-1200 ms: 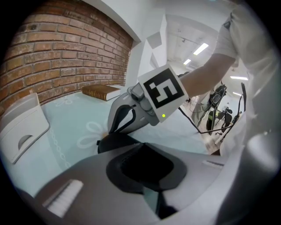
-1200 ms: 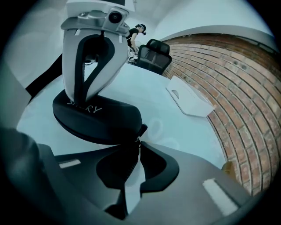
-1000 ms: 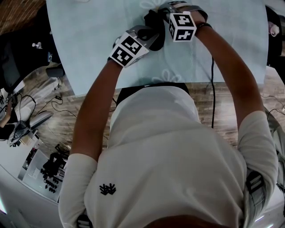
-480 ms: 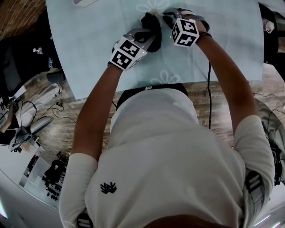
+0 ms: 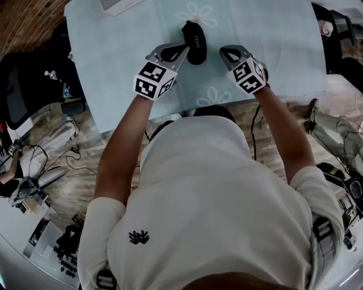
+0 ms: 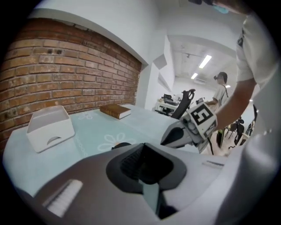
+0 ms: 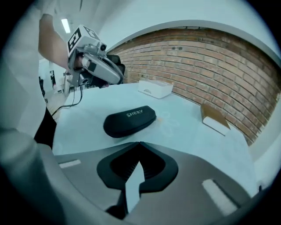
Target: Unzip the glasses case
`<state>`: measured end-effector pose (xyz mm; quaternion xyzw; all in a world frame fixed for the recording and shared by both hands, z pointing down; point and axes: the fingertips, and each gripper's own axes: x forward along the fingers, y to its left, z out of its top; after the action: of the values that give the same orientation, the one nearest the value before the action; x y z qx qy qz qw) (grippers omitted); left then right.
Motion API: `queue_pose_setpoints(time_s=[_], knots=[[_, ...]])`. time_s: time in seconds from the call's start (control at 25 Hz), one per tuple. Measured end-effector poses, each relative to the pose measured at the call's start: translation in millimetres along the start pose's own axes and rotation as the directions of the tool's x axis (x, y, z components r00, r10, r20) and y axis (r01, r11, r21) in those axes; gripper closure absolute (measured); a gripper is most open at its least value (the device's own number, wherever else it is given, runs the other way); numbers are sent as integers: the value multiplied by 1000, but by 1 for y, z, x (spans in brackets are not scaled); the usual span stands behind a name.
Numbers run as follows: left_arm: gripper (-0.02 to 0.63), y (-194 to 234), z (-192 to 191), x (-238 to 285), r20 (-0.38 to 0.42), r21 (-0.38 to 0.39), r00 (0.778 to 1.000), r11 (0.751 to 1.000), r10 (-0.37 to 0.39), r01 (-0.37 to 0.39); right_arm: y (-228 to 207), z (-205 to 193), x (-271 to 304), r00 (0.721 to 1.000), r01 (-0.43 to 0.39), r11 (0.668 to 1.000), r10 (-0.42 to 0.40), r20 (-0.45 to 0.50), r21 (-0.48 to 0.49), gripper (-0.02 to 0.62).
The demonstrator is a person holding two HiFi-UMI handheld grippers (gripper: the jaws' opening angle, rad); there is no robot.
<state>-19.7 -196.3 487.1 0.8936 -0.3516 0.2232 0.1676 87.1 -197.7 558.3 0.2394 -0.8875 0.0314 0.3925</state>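
A black glasses case (image 5: pixel 194 41) with white lettering lies on the light blue tablecloth (image 5: pixel 113 62), and its zip looks closed. My left gripper (image 5: pixel 183 50) sits just left of the case's near end, jaws together and nothing between them. My right gripper (image 5: pixel 223 51) is a short way to the case's right, also shut and empty. In the right gripper view the case (image 7: pixel 130 120) lies whole ahead of the jaws (image 7: pixel 139 143), with the left gripper (image 7: pixel 109 72) beyond it. In the left gripper view only a dark sliver of the case (image 6: pixel 122 144) shows over the jaws (image 6: pixel 142 144).
A white open box (image 5: pixel 119 4) stands at the far left of the table (image 6: pixel 49 127). A brown book (image 6: pixel 115 111) lies further along by the brick wall (image 7: pixel 206 66). The table's near edge (image 5: pixel 187 107) runs just behind both grippers. A person (image 6: pixel 221 94) stands in the background.
Both grippers have pulled back from the case towards me. The right one moved off to the right and let go; the case now lies free between them.
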Motion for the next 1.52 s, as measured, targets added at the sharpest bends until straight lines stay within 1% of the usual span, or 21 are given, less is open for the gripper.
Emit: queue_pose_setpoints(time_s=[0.12,0.28,0.4,0.48,0.6,0.76,0.88,1.0,1.2,1.36,1.52], knots=[[551,-14,0,-38,45,-23,999,1000,-14,15,41,6,-28,999,13,995,-18,48,100,595],[551,-44,-7,-98,96,-52,993,996,-69,74,98,26,-67,993,5,982,-27,111,189,595],[551,-67,-12,-145,171,-105,978,985,-120,140,133,36,-89,988,3,974,-38,148,226,595],[551,-81,-19,-176,215,-138,967,976,-136,168,153,44,-105,982,12,970,-57,180,242,595],[551,-96,-42,-224,225,-147,967,977,-118,153,188,56,-128,973,32,966,-89,213,257,595],[551,-112,-82,-281,219,-167,973,980,-66,104,239,68,-154,965,48,965,-112,237,259,595],[551,-120,-111,-319,197,-176,980,982,-28,64,276,73,-165,960,51,959,-124,252,278,595],[551,-131,-134,-346,176,-166,984,985,-8,37,308,72,-173,960,43,956,-120,255,290,595],[551,-140,-145,-371,183,-137,983,990,6,19,339,82,-182,954,38,961,-116,276,274,595],[551,-150,-145,-379,209,-137,978,990,5,25,354,87,-191,950,49,965,-124,285,258,595],[551,-157,-149,-384,214,-132,977,991,-7,36,364,91,-197,947,53,967,-128,296,248,595]])
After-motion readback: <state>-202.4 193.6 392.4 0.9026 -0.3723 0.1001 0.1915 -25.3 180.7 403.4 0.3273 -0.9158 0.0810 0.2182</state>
